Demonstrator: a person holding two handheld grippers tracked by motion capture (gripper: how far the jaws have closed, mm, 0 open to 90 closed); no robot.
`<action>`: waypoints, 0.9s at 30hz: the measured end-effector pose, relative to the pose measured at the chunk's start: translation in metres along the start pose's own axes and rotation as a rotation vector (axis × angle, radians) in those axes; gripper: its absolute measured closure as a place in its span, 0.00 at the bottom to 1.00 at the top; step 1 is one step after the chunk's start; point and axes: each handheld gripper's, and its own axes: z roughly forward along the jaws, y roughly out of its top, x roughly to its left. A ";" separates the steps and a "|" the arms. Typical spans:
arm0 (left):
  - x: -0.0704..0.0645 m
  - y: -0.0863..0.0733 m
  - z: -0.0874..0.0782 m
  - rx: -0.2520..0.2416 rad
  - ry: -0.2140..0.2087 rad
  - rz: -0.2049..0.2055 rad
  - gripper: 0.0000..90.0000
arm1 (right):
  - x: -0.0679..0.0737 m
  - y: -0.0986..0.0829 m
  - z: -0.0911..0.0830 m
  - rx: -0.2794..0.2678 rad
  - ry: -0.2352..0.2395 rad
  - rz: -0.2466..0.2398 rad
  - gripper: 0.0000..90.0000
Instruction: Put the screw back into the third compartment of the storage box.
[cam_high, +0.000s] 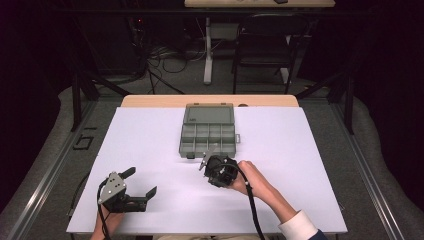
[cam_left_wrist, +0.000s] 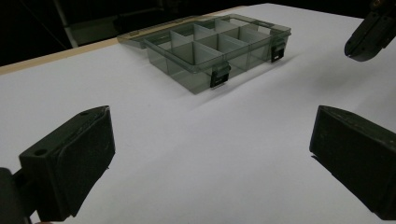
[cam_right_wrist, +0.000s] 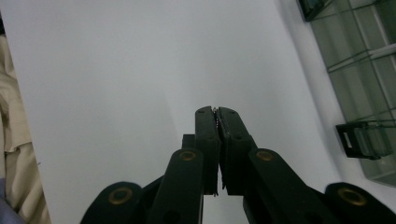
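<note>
The black two-jaw left gripper (cam_high: 140, 181) is wearing a grey three-cornered plate (cam_high: 113, 186) dotted with small screws, and a black cable (cam_high: 101, 218) is trailing from it toward six o'clock. In the left gripper view its blocky matte pads (cam_left_wrist: 88, 154) are showing a small round hole near one corner. The black right gripper (cam_high: 205, 159) is trailing a black cable (cam_high: 253, 209) toward five o'clock beside a white cuff with dark blue sleeve (cam_high: 300, 227). Brass-coloured rivets (cam_right_wrist: 187, 155) are glinting on its linkage arms.
</note>
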 end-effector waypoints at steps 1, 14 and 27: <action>0.000 0.000 0.000 -0.001 0.001 0.000 0.00 | -0.002 0.000 -0.001 0.000 0.000 0.000 0.97; 0.000 0.000 0.001 0.001 -0.002 -0.001 0.00 | -0.026 0.007 -0.014 0.002 -0.026 0.049 0.97; 0.000 0.000 0.000 0.001 -0.001 -0.002 0.00 | -0.050 0.019 -0.026 -0.007 -0.065 0.083 0.97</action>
